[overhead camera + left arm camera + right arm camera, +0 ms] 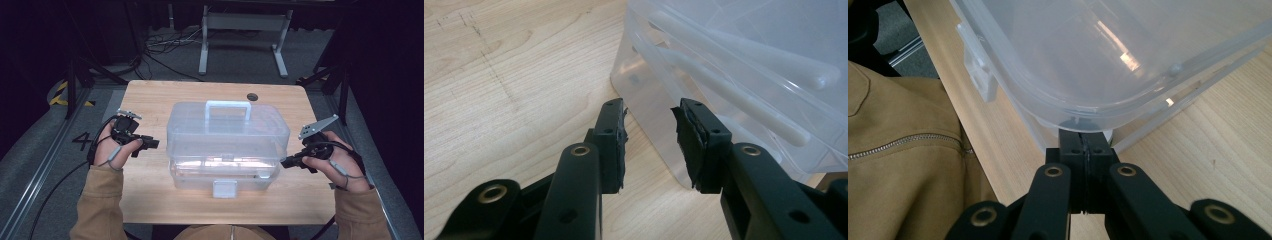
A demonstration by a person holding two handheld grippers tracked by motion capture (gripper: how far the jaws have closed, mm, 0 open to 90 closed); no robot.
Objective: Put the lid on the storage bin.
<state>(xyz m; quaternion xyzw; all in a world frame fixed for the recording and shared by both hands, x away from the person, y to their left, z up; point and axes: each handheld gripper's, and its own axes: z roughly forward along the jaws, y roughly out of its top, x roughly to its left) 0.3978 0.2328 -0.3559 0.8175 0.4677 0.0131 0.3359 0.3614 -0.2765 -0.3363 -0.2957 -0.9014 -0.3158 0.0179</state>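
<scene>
Clear plastic box (227,145) mid-table (150,95), front latch (224,189) down. Left tongs (649,145) half open beside its corner, holding nothing; right tongs (1083,150) closed at its rim — likely bracing. Next move probably needs the latch freed.

Box (227,131) — clear plastic, glossy, smooth, with milky white handle (228,106) and latch (224,188). Table (150,95) under the box was pale wood, matt, fine-grained. Left gripper (649,145) beside the box — matt black plastic, brass-coloured rivets. Sleeve (893,165) was tan cloth.
</scene>
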